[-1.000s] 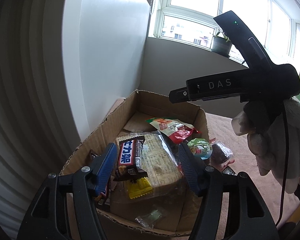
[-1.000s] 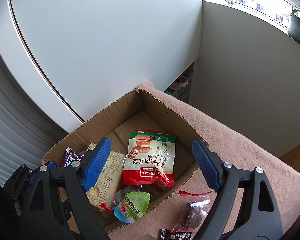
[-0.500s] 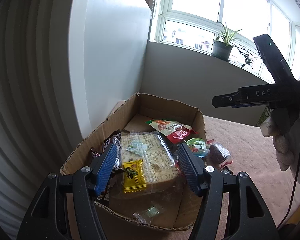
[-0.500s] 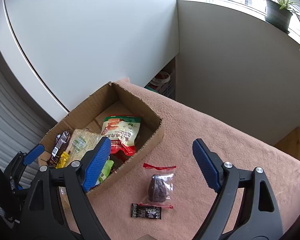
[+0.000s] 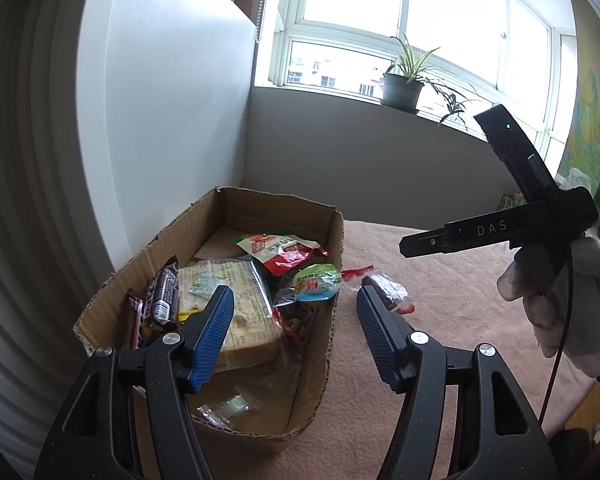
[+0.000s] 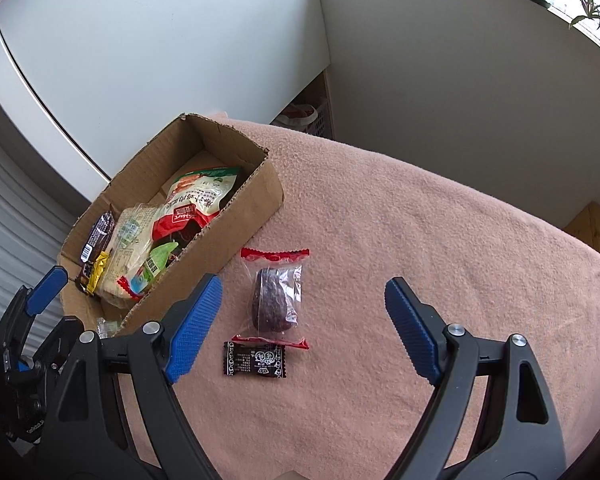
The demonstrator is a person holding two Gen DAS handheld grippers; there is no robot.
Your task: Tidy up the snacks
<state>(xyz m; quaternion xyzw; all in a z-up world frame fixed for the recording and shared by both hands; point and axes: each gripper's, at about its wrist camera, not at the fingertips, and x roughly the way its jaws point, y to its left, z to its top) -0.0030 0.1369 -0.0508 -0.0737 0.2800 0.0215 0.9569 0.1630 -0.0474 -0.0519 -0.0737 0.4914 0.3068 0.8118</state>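
Pink fleece-covered counter (image 6: 440,240), seen from both wrist cameras, with the cardboard box (image 6: 236,220) at its far left corner against the white wall. The box already holds a clear-wrapped bread loaf (image 5: 236,300), a red-and-green pouch (image 5: 284,250), a dark chocolate bar (image 5: 162,300) standing along its left wall, a green-lidded jelly cup (image 5: 316,284) near its right wall, and a small yellow packet (image 6: 98,272).

The left gripper (image 5: 296,336) hangs above the near right wall of the box, fingers released with nothing between them; a second ago a chocolate bar was clamped there, so that item now counts as delivered. The right gripper (image 6: 296,332) has swung rightward from above the box to the open counter, fingers spread wide and empty.

Two snacks remain outside, just right of the box: a clear packet with red ends holding a dark round cake (image 6: 276,292), and, touching its near end, a small black candy wrapper (image 6: 256,360). Both lie between the right fingers in view. Judged from this layout, the task is nearly complete, and the next step is probably to collect one of these.
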